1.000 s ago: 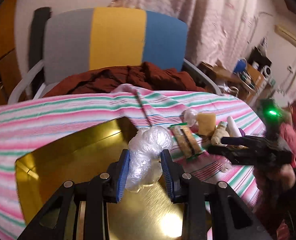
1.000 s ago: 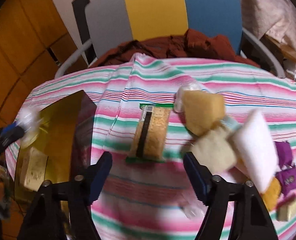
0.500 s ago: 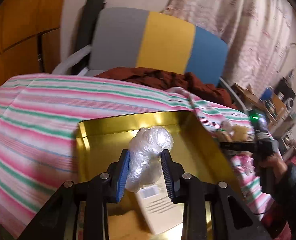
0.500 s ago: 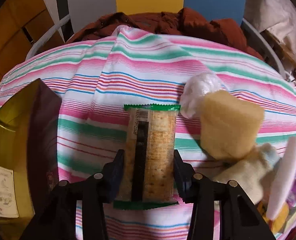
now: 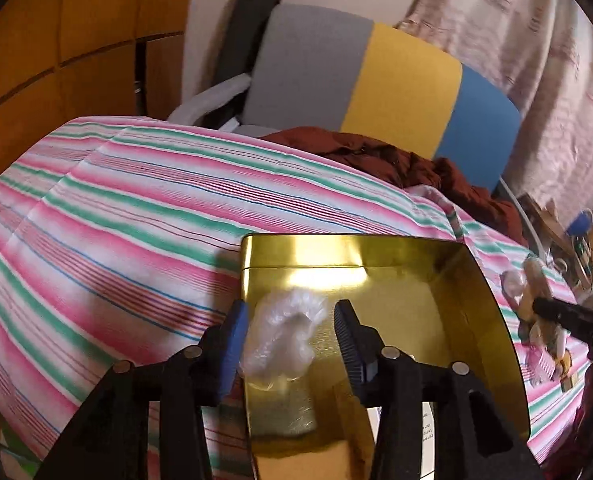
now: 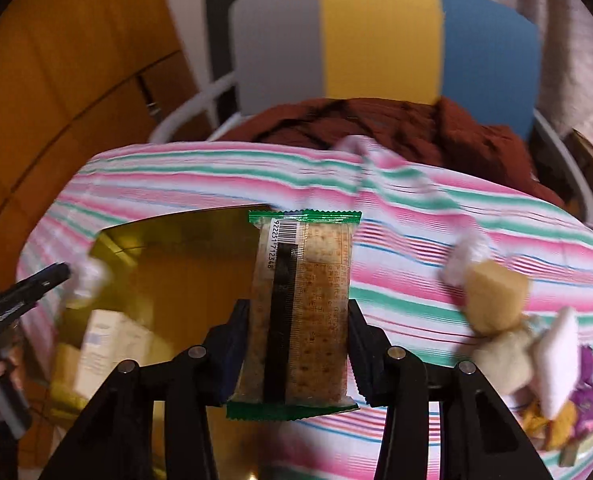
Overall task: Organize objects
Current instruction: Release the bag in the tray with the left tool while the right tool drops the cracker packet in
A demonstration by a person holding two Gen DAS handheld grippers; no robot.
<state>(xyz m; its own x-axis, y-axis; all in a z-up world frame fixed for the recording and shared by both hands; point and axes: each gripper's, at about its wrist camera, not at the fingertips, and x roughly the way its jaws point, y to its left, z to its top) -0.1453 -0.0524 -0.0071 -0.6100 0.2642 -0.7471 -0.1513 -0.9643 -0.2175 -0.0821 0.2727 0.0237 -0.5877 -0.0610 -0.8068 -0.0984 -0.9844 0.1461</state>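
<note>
The small snacks (image 6: 552,364) on the right look smeary. The pale box (image 6: 108,344) in the gold tin (image 5: 492,312) is blurry too.

One gold tin (image 5: 492,300) sits on the striped desk (image 5: 116,216). One crumpled clear plastic bag (image 5: 284,332) lies between the blue pads of one hand-held gripper (image 5: 290,334), and one cracker packet (image 6: 304,304) is in the other hand-held gripper (image 6: 298,342). One pale box (image 6: 108,344) lies in the tin. One chair (image 6: 380,40) stands at the far side. The small items at the right form a blurred heap; their number cannot be told.
</note>
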